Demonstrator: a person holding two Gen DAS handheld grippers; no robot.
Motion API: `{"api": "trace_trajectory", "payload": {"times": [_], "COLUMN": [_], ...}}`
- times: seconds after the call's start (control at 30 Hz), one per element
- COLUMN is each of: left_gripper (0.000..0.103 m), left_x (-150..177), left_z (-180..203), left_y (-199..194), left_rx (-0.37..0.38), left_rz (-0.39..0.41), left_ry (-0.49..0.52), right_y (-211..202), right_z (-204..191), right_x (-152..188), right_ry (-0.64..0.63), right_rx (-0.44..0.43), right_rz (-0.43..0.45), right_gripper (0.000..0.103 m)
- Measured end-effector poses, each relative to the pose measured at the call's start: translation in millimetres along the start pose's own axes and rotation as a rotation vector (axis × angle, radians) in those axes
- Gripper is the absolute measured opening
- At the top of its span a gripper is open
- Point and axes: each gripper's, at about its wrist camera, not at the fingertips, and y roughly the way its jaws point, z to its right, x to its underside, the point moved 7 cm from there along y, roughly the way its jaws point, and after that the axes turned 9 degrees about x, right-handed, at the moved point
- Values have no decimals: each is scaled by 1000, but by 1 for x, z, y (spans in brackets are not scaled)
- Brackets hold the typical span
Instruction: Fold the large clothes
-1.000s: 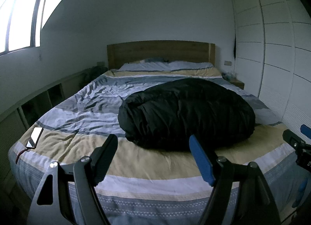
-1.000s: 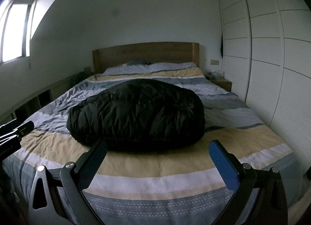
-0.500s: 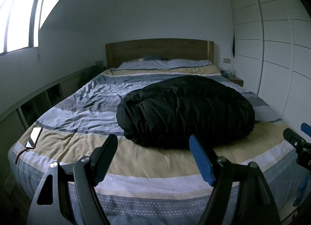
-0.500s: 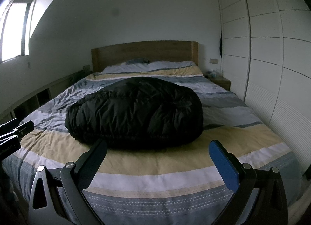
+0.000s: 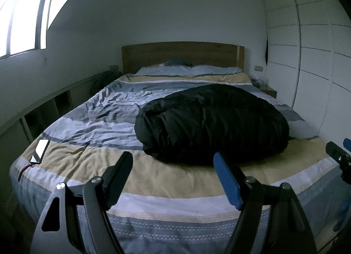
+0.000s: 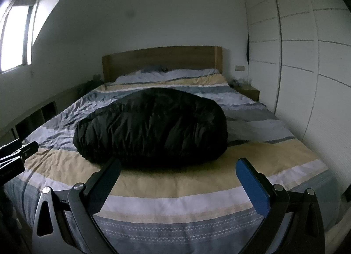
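Note:
A bulky black puffer garment (image 5: pixel 210 122) lies in a rounded heap on the striped bed (image 5: pixel 153 179), toward its foot and right of centre. The right wrist view shows the same black garment (image 6: pixel 151 126) straight ahead on the bed (image 6: pixel 175 188). My left gripper (image 5: pixel 173 161) hangs open before the bed's foot, short of the heap, nothing between its black and blue fingers. My right gripper (image 6: pixel 177 168) is also open and empty, just short of the garment's near edge. Each gripper's tip shows at the edge of the other's view.
A phone (image 5: pixel 40 149) with a red cord lies on the bed's near left corner. Low open shelving (image 5: pixel 43 111) runs along the left wall under a window. White wardrobe doors (image 5: pixel 307 56) line the right side, with a small nightstand (image 6: pixel 248 90) beside the wooden headboard (image 5: pixel 182 56).
Both views have drifted slightly, so the bed and garment sit a little lower in frame than half a second ago. The garment has not moved and both grippers stay open.

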Motion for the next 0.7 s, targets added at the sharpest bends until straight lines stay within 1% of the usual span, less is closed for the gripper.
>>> {"api": "trace_trajectory", "payload": {"times": [0.33, 0.7], "left_gripper": [75, 75], "left_x": [-2, -2], "left_z": [-9, -10], "left_y": [2, 12], "left_rx": [-2, -12], "left_rz": [-11, -39], "left_ry": [-1, 6], "right_y": [-3, 9], "right_z": [1, 7], "right_x": [-9, -22], "right_ry": [6, 22], "right_rx": [-5, -5], "right_rz": [13, 17], "right_gripper": [103, 103]}}
